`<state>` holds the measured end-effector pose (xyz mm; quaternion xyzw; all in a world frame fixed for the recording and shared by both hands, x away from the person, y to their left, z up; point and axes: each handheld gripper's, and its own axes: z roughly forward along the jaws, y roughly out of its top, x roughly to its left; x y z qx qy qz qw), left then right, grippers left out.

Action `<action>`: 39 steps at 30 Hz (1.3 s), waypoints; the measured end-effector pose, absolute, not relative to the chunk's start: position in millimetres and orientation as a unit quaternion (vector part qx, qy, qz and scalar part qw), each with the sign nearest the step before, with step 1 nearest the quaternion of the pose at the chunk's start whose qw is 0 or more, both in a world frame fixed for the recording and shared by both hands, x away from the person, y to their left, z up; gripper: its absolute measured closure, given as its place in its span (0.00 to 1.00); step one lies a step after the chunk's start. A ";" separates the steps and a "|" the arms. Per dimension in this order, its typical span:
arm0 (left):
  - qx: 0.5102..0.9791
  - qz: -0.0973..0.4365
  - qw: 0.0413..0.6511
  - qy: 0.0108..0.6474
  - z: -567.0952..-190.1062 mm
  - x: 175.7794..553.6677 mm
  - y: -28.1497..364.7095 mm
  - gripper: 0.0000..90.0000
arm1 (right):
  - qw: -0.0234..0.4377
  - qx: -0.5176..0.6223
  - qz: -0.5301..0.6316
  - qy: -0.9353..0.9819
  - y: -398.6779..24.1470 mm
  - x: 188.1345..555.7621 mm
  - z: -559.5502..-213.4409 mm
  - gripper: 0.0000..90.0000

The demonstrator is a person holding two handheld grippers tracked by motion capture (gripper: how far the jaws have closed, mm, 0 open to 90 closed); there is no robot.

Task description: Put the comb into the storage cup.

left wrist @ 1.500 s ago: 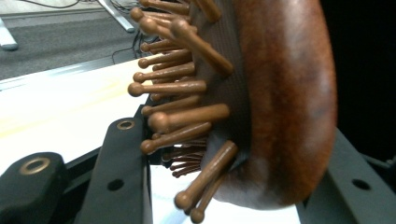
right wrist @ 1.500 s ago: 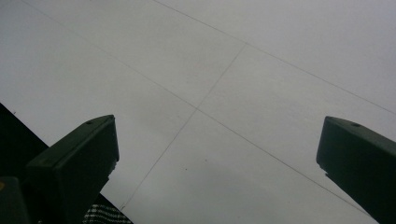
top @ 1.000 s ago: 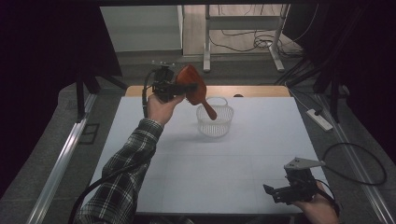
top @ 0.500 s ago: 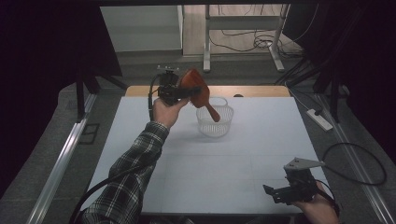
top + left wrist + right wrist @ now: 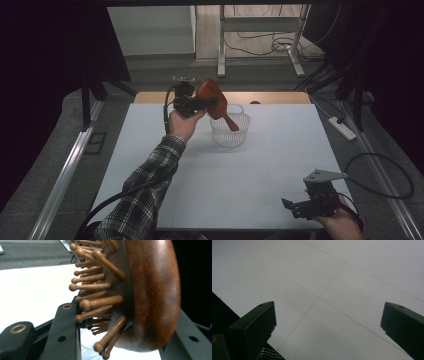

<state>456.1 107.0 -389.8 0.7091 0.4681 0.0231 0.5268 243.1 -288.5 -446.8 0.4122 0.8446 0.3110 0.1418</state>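
- Your left gripper [image 5: 212, 102] has come down a little since the earlier frame, bringing the wooden hairbrush [image 5: 215, 100] lower over the clear basket [image 5: 230, 131].
- Left gripper state: its 2 jaws are clamped on the brush head — in the left gripper view the brown back [image 5: 152, 295] lies against one jaw and the round-tipped pins [image 5: 95, 286] face the other.
- Brush position: held in the air at the far side of the white table [image 5: 200, 190]; the handle [image 5: 231, 123] slants down into the basket's mouth. Whether it touches the rim cannot be told.
- Basket: upright on the table's far half, just beside your left hand [image 5: 182, 125].
- Your right gripper [image 5: 300, 206] sits at the near right corner, unchanged in place — jaws spread wide, nothing between them, bare table beneath.
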 end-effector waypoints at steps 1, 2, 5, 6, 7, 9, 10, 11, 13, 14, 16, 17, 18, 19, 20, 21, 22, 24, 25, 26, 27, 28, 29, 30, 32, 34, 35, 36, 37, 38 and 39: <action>0.708 0.023 0.527 0.469 -391.3 456.3 107.0 0.61 | 0.142 0.412 0.311 0.845 -288.5 243.1 -446.8 0.01; 0.707 0.021 0.528 0.470 -392.6 456.4 106.8 0.61 | 0.142 0.413 0.311 0.844 -288.5 243.1 -446.8 0.01; 0.704 0.017 0.530 0.473 -396.7 457.1 105.8 0.61 | 0.141 0.411 0.310 0.845 -288.4 243.1 -446.8 0.01; 0.704 0.016 0.530 0.473 -397.8 457.3 105.5 0.61 | 0.142 0.411 0.310 0.846 -288.3 243.1 -446.8 0.01; 0.704 0.014 0.529 0.473 -399.0 457.5 105.1 0.61 | 0.142 0.411 0.310 0.846 -288.3 243.1 -446.8 0.01; 0.704 0.013 0.529 0.475 -401.4 457.5 104.5 0.61 | 0.141 0.410 0.310 0.846 -288.4 243.1 -446.8 0.01; 0.703 0.012 0.529 0.475 -402.6 457.7 104.4 0.61 | 0.141 0.410 0.310 0.846 -288.4 243.1 -446.9 0.01; 0.703 0.010 0.529 0.476 -403.9 458.0 104.4 0.61 | 0.141 0.410 0.310 0.846 -288.4 243.1 -446.8 0.01; 0.701 0.008 0.529 0.478 -406.3 458.6 104.7 0.61 | 0.142 0.410 0.310 0.846 -288.4 243.1 -446.9 0.01; 0.699 0.005 0.530 0.480 -407.4 458.7 104.5 0.61 | 0.141 0.410 0.310 0.846 -288.4 243.1 -446.9 0.01; 0.699 0.003 0.530 0.480 -409.5 459.3 104.8 0.61 | 0.141 0.410 0.310 0.846 -288.4 243.1 -446.9 0.01; 0.698 0.002 0.530 0.482 -410.1 459.2 104.5 0.61 | 0.141 0.410 0.310 0.846 -288.5 243.1 -446.9 0.01; 0.699 0.002 0.529 0.482 -410.9 459.4 104.5 0.61 | 0.141 0.410 0.310 0.846 -288.5 243.1 -446.9 0.01; 0.699 0.002 0.529 0.482 -411.8 459.7 104.5 0.61 | 0.141 0.410 0.309 0.846 -288.4 243.1 -446.9 0.01; 0.698 0.000 0.529 0.483 -412.7 459.9 104.5 0.61 | 0.141 0.410 0.309 0.846 -288.4 243.1 -446.9 0.01; 0.697 -0.001 0.529 0.484 -413.6 460.0 104.4 0.61 | 0.141 0.410 0.309 0.846 -288.4 243.1 -446.9 0.01; 0.696 -0.003 0.530 0.485 -414.5 460.1 104.4 0.61 | 0.141 0.410 0.309 0.846 -288.3 243.1 -446.9 0.01; 0.692 -0.007 0.532 0.487 -416.8 460.6 104.5 0.61 | 0.141 0.410 0.309 0.847 -288.4 243.1 -446.9 0.01; 0.691 -0.008 0.533 0.489 -417.9 460.7 104.4 0.61 | 0.141 0.409 0.309 0.847 -288.4 243.1 -446.9 0.01; 0.689 -0.009 0.533 0.490 -419.0 461.0 104.5 0.61 | 0.141 0.409 0.309 0.847 -288.4 243.2 -447.0 0.01; 0.688 -0.011 0.534 0.492 -420.1 461.3 104.5 0.61 | 0.141 0.409 0.309 0.847 -288.3 243.2 -447.1 0.01; 0.686 -0.013 0.535 0.493 -421.3 461.6 104.3 0.61 | 0.141 0.409 0.309 0.847 -288.3 243.2 -447.1 0.01; 0.685 -0.012 0.535 0.495 -422.3 461.7 104.2 0.61 | 0.141 0.409 0.309 0.847 -288.4 243.2 -447.1 0.01; 0.685 -0.013 0.534 0.496 -423.3 461.9 104.3 0.61 | 0.141 0.409 0.309 0.847 -288.4 243.1 -447.0 0.01; 0.683 -0.017 0.534 0.498 -425.6 462.5 104.4 0.61 | 0.141 0.409 0.309 0.847 -288.4 243.2 -447.0 0.01; 0.682 -0.019 0.534 0.499 -427.7 462.9 104.4 0.61 | 0.140 0.408 0.309 0.848 -288.3 243.2 -447.1 0.01; 0.681 -0.020 0.534 0.501 -428.7 463.2 104.3 0.61 | 0.140 0.408 0.308 0.848 -288.3 243.2 -447.1 0.01; 0.682 -0.020 0.533 0.501 -429.7 463.6 104.2 0.61 | 0.141 0.408 0.308 0.848 -288.3 243.2 -447.2 0.01; 0.681 -0.020 0.533 0.502 -430.7 463.8 104.0 0.61 | 0.141 0.408 0.308 0.848 -288.3 243.2 -447.1 0.01; 0.681 -0.021 0.532 0.503 -431.7 464.1 104.0 0.61 | 0.141 0.408 0.309 0.848 -288.3 243.1 -447.1 0.01; 0.681 -0.022 0.532 0.503 -432.8 464.4 104.2 0.61 | 0.141 0.408 0.309 0.847 -288.3 243.1 -447.0 0.01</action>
